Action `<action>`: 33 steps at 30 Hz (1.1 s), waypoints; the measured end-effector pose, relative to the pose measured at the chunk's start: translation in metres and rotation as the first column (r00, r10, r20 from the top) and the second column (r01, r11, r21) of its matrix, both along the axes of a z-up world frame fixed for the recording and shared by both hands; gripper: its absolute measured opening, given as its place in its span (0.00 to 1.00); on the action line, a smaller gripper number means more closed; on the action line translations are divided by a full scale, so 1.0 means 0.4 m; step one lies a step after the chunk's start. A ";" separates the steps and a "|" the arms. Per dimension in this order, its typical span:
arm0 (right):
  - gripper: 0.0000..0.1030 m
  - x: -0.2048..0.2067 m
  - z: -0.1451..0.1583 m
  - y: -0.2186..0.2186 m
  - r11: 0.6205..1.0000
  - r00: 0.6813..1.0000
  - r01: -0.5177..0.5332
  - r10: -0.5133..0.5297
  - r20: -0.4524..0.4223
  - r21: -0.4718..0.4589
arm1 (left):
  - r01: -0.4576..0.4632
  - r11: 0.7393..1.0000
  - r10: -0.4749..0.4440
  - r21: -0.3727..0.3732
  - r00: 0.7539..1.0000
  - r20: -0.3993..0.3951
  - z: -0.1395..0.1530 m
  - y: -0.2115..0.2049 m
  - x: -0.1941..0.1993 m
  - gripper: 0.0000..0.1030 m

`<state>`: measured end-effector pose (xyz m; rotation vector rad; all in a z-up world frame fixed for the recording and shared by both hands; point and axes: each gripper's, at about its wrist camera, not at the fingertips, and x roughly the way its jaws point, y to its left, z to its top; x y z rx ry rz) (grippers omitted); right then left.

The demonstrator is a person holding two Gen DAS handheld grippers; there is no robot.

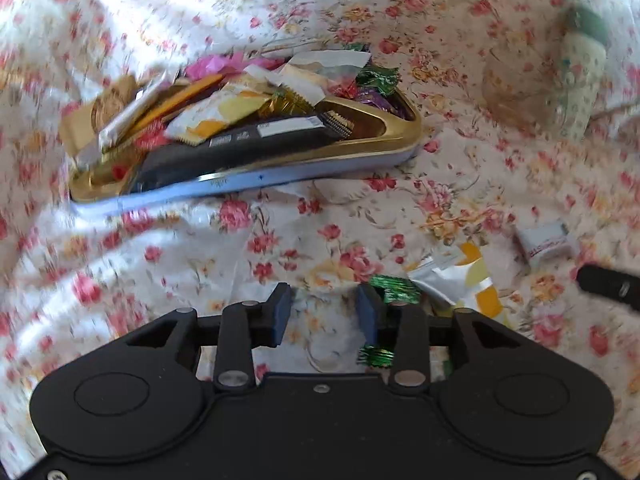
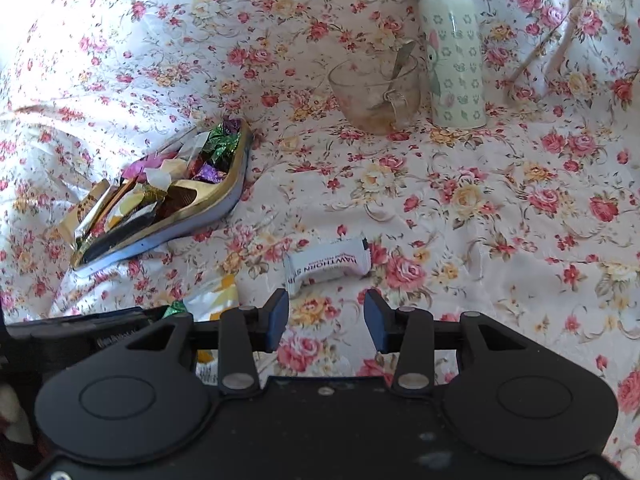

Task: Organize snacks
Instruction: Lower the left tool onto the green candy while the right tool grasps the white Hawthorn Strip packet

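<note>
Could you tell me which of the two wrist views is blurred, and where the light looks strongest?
Left wrist view: motion-blurred, the tin of snacks and tablecloth smeared, brightest at upper left. Right wrist view: sharp, print legible on the white packet; fisheye bending at both edges.

Snacks (image 1: 248,100) in tray (image 1: 372,152)

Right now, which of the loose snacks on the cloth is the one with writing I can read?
The white packet just ahead of the right hand-held gripper: it reads HAWTHORN. The green foil candy and the white-and-yellow sachet show no readable text.
</note>
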<state>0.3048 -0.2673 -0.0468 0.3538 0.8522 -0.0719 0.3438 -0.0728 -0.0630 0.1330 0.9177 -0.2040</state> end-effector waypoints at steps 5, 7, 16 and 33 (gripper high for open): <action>0.43 0.030 -0.007 -0.016 0.995 0.999 0.037 -0.036 -0.009 0.088 | 0.008 1.000 -0.008 0.006 1.000 0.024 -0.006 0.004 -0.001 0.53; 0.43 0.044 -0.013 -0.022 0.989 0.999 0.053 -0.050 -0.021 0.136 | 0.017 1.000 -0.018 0.008 0.999 0.041 -0.010 0.005 -0.008 0.53; 0.44 0.117 -0.053 -0.034 0.961 0.985 0.164 -0.149 -0.083 0.223 | 0.036 0.999 -0.038 0.031 0.995 0.093 -0.018 0.000 -0.029 0.53; 0.24 0.158 -0.065 0.050 0.979 0.998 0.041 -0.050 -0.040 -0.201 | 0.053 0.999 -0.053 0.007 0.996 0.068 -0.014 0.011 -0.016 0.53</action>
